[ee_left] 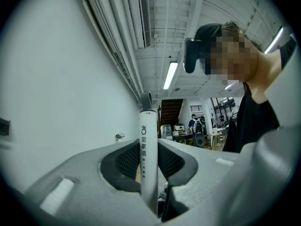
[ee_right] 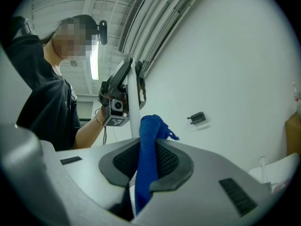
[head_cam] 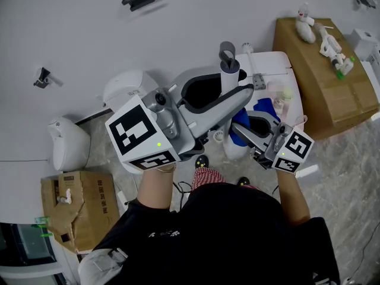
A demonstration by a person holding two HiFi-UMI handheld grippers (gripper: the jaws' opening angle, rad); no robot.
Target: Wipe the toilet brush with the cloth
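Note:
My left gripper [head_cam: 235, 95] is shut on the white handle of the toilet brush [head_cam: 229, 75], which stands upright with a grey loop at its top. In the left gripper view the handle [ee_left: 147, 149] runs up between the two dark pads of that gripper [ee_left: 149, 175]. Just to the right, my right gripper [head_cam: 254, 132] is shut on a blue cloth [head_cam: 241, 122]. In the right gripper view the cloth [ee_right: 148, 154] sticks up from that gripper [ee_right: 146, 171], close beside the brush handle [ee_right: 133, 102]. The brush head is hidden.
A white toilet [head_cam: 268, 64] with a dark bowl stands behind the grippers against the wall. A cardboard box [head_cam: 326, 88] with bottles on it is at the right. Another box [head_cam: 80, 200] and white containers [head_cam: 68, 144] are at the left.

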